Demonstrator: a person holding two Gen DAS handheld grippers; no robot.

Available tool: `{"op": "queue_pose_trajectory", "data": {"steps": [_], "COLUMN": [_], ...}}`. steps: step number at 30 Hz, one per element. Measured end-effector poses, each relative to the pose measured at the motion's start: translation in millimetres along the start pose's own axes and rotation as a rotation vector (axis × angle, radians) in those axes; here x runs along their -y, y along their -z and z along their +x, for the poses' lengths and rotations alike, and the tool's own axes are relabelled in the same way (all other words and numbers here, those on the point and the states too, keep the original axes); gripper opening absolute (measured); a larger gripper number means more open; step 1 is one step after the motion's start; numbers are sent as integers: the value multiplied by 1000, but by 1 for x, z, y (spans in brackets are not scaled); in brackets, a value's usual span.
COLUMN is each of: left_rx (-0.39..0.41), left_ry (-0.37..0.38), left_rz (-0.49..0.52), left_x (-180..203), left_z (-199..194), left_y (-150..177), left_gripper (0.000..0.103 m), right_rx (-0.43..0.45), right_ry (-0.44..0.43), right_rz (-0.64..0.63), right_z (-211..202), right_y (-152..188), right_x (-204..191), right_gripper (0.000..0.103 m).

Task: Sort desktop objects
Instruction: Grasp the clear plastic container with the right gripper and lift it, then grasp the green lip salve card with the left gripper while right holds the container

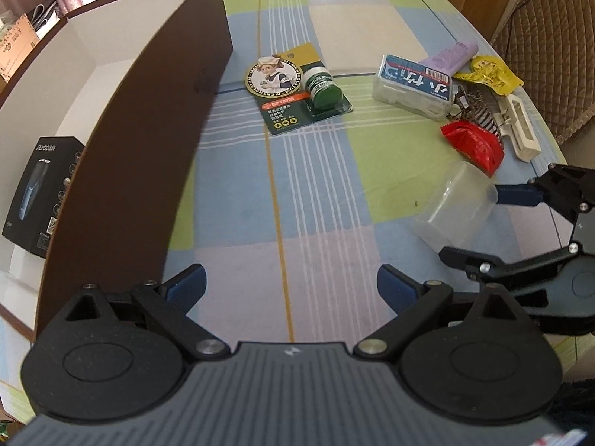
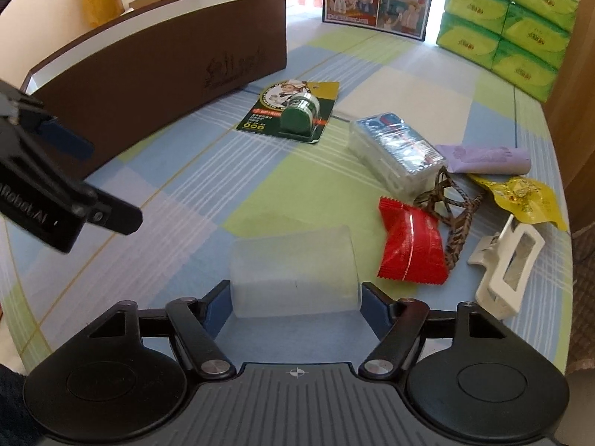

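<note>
Two grippers: right gripper (image 2: 295,303) jaws bracket a frosted translucent plastic cup (image 2: 293,273) lying sideways on the checked surface (image 2: 208,186); left gripper (image 1: 290,285) jaws wide, empty.
Handling: likely light, slippery, squashable; hold mid-wall gently.
Destination: brown box (image 2: 156,63).

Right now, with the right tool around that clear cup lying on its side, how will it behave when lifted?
The cup looks like thin frosted plastic and empty, so probably light. Its smooth round wall may slip or flex between the right tool's pads if squeezed hard. If released on the table, it would likely roll.
</note>
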State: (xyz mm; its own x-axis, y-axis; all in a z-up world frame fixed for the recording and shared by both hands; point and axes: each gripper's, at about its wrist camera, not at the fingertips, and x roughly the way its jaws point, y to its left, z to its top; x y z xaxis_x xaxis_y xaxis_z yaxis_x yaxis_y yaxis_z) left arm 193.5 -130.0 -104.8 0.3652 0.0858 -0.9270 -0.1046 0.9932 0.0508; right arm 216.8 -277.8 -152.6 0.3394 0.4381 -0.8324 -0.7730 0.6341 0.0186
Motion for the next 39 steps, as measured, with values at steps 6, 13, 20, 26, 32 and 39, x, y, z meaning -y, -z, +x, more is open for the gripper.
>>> {"op": "queue_pose_trajectory", "data": {"steps": [6, 13, 20, 26, 32, 39], "left_rx": [2, 25, 102, 149, 166, 155], "left_ry": [12, 37, 37, 7, -6, 44], "left_rz": [25, 75, 101, 104, 111, 96], "left_x": [2, 9, 18, 21, 25, 22], "left_z": [8, 19, 35, 53, 72, 92], "left_y": [-7, -27, -64, -96, -118, -130], "left_gripper": [96, 94, 82, 73, 63, 36], "right_rx": [-29, -62, -44, -17, -14, -17], "right_ry": [15, 103, 263, 346, 377, 381], "right_rz": [93, 240, 468, 568, 604, 613], "right_z": [-21, -52, -68, -66, -60, -58], "right_y": [19, 48, 67, 67, 67, 67], "right_x": [18, 49, 79, 91, 98, 99], "right_gripper": [70, 70, 70, 70, 70, 70]}}
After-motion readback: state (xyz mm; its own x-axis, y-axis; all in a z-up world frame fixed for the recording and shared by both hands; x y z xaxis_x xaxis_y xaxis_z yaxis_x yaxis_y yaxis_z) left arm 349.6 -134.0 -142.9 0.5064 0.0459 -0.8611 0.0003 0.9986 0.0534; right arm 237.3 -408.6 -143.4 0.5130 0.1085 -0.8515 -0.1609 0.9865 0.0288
